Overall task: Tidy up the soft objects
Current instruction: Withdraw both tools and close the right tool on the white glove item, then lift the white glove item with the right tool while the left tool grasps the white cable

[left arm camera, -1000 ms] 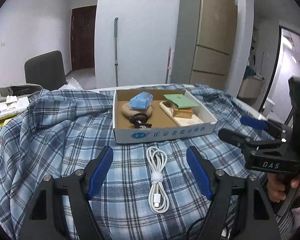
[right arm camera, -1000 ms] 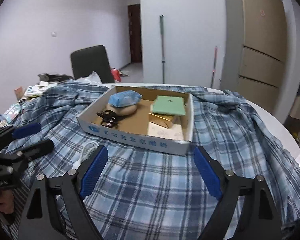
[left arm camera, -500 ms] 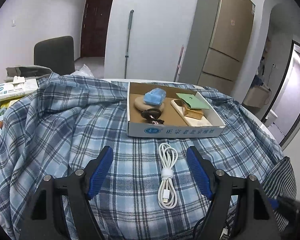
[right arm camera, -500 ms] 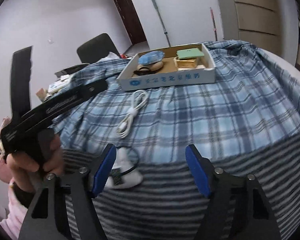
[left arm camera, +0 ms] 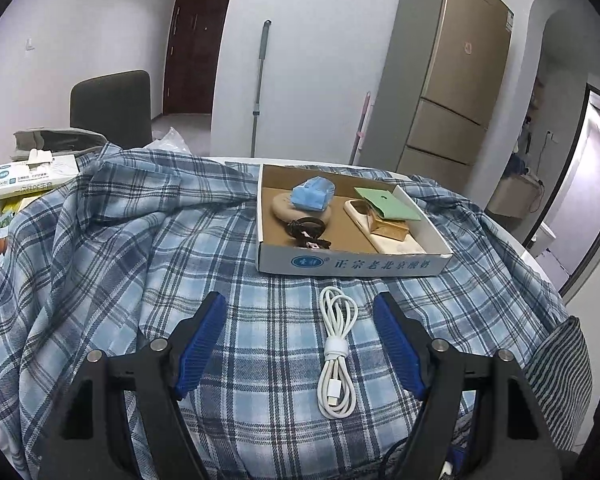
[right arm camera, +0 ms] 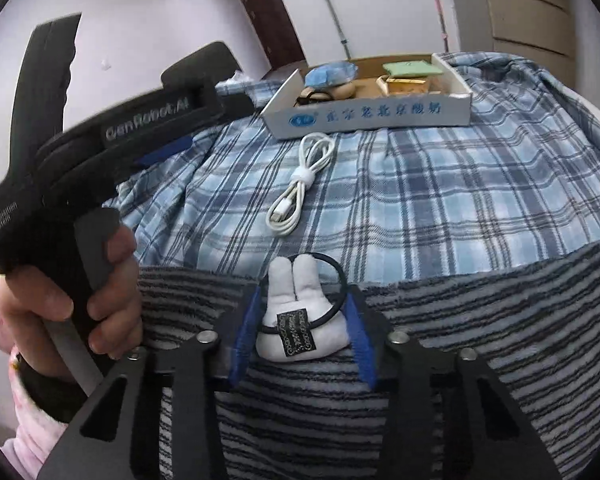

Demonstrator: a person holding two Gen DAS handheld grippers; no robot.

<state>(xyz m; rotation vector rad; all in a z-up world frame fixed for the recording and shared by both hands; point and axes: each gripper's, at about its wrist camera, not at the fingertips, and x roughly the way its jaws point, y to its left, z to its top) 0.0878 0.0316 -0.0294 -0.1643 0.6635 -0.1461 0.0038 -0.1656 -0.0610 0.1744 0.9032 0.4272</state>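
Your right gripper has dropped from above the plaid cloth to the striped cloth at the near edge, and its blue fingers now bracket the white bunny hair tie, narrowed but not visibly clamped. Your left gripper hovers with fingers wide apart around the coiled white cable, just before the cardboard box.
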